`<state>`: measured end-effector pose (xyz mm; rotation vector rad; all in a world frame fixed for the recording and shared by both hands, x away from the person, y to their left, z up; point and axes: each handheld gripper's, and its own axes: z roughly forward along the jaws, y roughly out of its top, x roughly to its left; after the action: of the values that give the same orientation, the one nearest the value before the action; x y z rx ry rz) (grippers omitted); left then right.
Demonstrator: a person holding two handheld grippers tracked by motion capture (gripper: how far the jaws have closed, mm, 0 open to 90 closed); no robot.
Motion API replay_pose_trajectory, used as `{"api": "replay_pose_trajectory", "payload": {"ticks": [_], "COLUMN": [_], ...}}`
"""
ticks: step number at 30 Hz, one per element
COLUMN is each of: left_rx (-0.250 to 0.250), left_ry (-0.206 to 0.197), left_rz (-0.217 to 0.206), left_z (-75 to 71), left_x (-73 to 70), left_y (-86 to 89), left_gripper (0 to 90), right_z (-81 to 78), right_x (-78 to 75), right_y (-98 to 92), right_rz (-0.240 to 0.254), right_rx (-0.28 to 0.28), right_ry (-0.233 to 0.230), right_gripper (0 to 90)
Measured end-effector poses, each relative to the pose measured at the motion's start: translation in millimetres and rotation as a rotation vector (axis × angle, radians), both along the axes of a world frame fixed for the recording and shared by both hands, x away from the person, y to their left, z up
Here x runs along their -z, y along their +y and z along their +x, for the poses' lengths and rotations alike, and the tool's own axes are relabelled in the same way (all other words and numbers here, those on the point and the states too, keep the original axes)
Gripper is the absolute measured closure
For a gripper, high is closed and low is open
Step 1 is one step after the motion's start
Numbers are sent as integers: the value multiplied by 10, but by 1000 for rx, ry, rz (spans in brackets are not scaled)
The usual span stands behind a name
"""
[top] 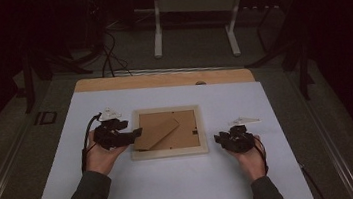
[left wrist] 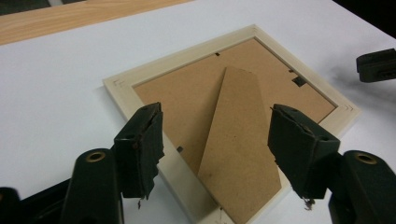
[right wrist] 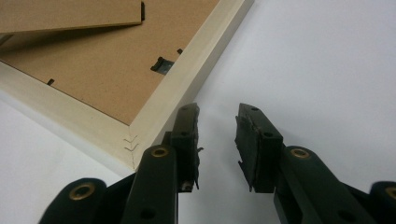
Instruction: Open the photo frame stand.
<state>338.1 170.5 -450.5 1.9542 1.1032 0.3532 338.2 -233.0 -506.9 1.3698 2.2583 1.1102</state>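
Note:
A pale wooden picture frame [top: 170, 153] lies face down in the middle of the white sheet, its brown backing board [top: 190, 128] up. A cardboard stand leg [top: 158, 134] lies slantwise across the backing. My left gripper [top: 135, 133] is at the frame's left edge. In the left gripper view it [left wrist: 215, 116] stands open, its jaws on either side of the stand leg [left wrist: 238, 135] without touching it. My right gripper [top: 217, 138] is just off the frame's near right corner. It [right wrist: 217, 114] is open and empty, its left jaw beside the frame's rim [right wrist: 187, 79].
The white sheet [top: 175, 190] covers most of a wooden table [top: 162, 80]. A small metal clip [right wrist: 162, 64] holds the backing near the right rim. On the dark floor behind stand white desk legs [top: 158, 36] and cables [top: 109, 57].

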Motion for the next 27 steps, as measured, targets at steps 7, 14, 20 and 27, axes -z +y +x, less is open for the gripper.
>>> {"api": "replay_pose_trajectory", "payload": {"ticks": [7,14,20,27], "left_rx": [39,62,89,98], "left_ry": [28,57,80,103], "left_rz": [-4,-36,-46,-35], "left_z": [92,185,233,283], "left_x": [45,93,135,151], "left_y": [-60,-90,-140,-201], "left_gripper": [346,344,344,330], "right_z": [3,4,6,1], "right_x": [5,3,8,11], "right_y": [0,-14,-17,25], "right_rz": [0,5,6,-1], "right_rx": [-3,-1,-1,-12], "right_ry": [3,6,9,11], "right_gripper": [679,674,673,669]}}
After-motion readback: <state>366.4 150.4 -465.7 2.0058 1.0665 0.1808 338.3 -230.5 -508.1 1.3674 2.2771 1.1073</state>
